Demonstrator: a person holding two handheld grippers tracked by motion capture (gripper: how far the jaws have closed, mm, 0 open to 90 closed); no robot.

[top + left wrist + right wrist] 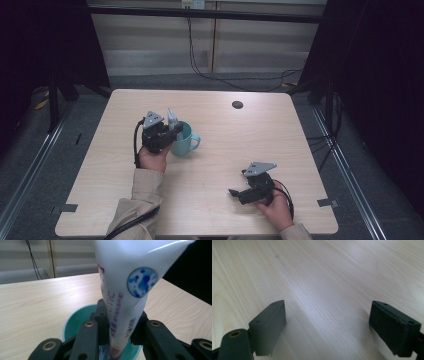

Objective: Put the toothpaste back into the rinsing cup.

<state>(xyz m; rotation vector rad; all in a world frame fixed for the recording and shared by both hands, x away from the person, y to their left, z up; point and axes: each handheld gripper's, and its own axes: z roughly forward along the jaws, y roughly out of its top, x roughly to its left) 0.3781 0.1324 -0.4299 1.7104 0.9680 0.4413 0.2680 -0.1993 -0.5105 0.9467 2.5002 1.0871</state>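
A teal mug (184, 140) with its handle to the right stands left of the table's middle; its rim (68, 321) shows below the jaws in the left gripper view. My left gripper (176, 131) is shut on a white toothpaste tube (125, 290) with purple print and a blue spotted circle. The tube stands upright, its lower end inside the mug, its flat end (171, 118) sticking up above the rim. My right gripper (235, 194) rests low near the table's front right, open, with bare wood between its pads (270, 322).
The light wooden table (225, 150) has a small dark round hole (237, 104) near its far edge. Black cables run over the grey floor behind the table. Dark frame posts stand at both sides.
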